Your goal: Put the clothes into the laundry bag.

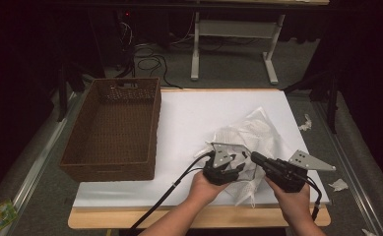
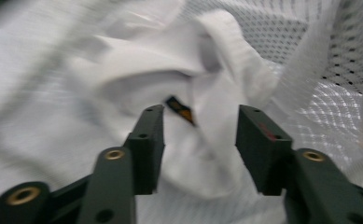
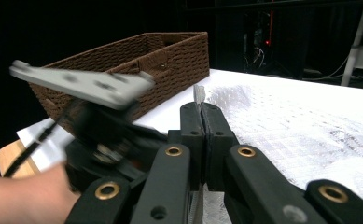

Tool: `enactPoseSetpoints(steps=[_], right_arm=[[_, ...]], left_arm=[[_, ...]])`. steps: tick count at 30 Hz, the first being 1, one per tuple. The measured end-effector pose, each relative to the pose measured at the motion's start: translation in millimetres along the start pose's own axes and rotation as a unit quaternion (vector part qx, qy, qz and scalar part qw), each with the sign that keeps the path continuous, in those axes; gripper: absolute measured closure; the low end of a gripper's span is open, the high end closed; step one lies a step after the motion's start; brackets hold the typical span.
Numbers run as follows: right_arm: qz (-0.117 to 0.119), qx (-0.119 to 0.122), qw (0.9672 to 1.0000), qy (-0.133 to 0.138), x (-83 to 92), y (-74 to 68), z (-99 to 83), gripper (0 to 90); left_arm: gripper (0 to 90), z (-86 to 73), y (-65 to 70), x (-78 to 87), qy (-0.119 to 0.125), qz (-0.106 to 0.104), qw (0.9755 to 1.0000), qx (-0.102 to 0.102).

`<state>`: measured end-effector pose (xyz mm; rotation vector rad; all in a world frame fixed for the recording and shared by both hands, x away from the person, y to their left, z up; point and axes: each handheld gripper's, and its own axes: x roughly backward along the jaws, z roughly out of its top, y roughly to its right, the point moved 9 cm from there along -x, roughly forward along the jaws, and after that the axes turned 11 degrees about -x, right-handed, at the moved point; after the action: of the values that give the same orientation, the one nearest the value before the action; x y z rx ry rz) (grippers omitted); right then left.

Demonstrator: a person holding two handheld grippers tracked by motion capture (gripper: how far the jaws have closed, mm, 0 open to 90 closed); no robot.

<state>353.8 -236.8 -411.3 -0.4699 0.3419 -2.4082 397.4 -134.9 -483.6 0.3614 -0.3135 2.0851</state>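
Mesh bag (image 1: 250, 135), white and crumpled, lies on the white table (image 1: 194, 118) toward its near right part, well apart from the brown wicker basket (image 1: 112, 128) that stands on the table's left edge. White cloth (image 2: 170, 84) is bunched inside or against the mesh; from these views I cannot tell which.

Left gripper (image 1: 224, 169) sits at the near edge of the bag, held in the person's left hand (image 1: 204, 189). In the left gripper view (image 2: 200, 140) its jaws stand apart with a fold of white cloth between them; the pads do not press on it, so the grip is released. A small dark and orange tag (image 2: 181, 109) shows on the cloth just beyond the jaws. That view is blurred.

Right gripper (image 1: 258, 158) is just right of the left one, in the right hand (image 1: 295, 201), pointing left across the bag's near edge. In the right gripper view (image 3: 201, 112) its jaws are clenched together on a thin strip of the white mesh that sticks up between the tips. The left gripper (image 3: 100, 126) and the basket (image 3: 156, 60) show beyond it in that view.

Scraps of white paper (image 1: 337, 185) lie on the grey floor to the right of the table.
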Motion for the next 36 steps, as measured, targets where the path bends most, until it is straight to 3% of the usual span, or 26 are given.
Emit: enactPoseSetpoints(steps=[2,5,8,11,13,15,18,22,24,26,29,32,34,36], right_arm=[[-0.001,0.004,1.0000,0.000,0.3,-0.4,-0.2,90.0],[0.000,0.004,1.0000,0.002,0.7,-1.8,0.0,89.9],[0.003,0.006,1.0000,0.000,1.1,-4.5,-0.2,89.9],[0.003,0.007,1.0000,-0.001,1.6,-5.2,-1.3,89.9],[0.003,0.006,1.0000,-0.002,2.0,-3.8,-2.1,89.8],[0.002,0.002,1.0000,-0.005,2.0,-1.2,-3.7,89.7],[0.001,0.002,0.9999,-0.014,-0.3,3.3,-8.4,89.7],[0.001,0.003,0.9998,-0.019,-3.1,3.2,-10.9,89.7],[0.002,0.009,0.9997,-0.021,-3.6,0.7,-11.3,89.5],[-0.002,0.010,0.9997,-0.023,-4.5,-0.5,-12.1,87.7],[-0.010,0.012,0.9997,-0.021,-1.9,-1.1,-11.2,75.9],[-0.037,0.010,0.9991,-0.015,10.9,6.7,-8.9,63.7],[-0.089,0.016,0.9958,-0.015,22.6,23.4,-11.2,56.4],[-0.140,0.011,0.9899,-0.018,33.8,43.8,-15.5,46.6]], left_arm=[[45.4,-1.7,-16.3,14.0,-0.001,0.049,0.9985,-0.025],[37.0,-9.2,-48.2,22.5,-0.019,0.108,0.9939,-0.007],[26.0,-14.0,-73.8,13.3,-0.039,0.137,0.9896,0.018],[25.9,-22.1,-84.3,-4.9,-0.079,0.126,0.9884,0.031],[47.9,-24.3,-83.5,-9.6,-0.084,0.104,0.9907,0.026],[61.2,-23.9,-85.6,-3.7,-0.083,0.110,0.9903,0.015],[62.6,-25.0,-84.6,17.5,-0.092,0.114,0.9892,-0.009],[63.4,-27.4,-71.9,56.3,-0.084,0.096,0.9918,0.001],[64.2,-31.1,-62.6,71.7,-0.075,0.098,0.9923,-0.011],[64.7,-36.9,-56.8,79.4,-0.065,0.099,0.9929,-0.005],[64.9,-44.5,-53.0,81.9,-0.049,0.096,0.9942,0.007],[64.8,-47.6,-54.6,79.4,-0.050,0.097,0.9940,0.002],[64.9,-48.4,-56.9,78.9,-0.042,0.093,0.9946,0.019],[64.9,-49.5,-59.3,78.7,-0.042,0.093,0.9945,0.026]])
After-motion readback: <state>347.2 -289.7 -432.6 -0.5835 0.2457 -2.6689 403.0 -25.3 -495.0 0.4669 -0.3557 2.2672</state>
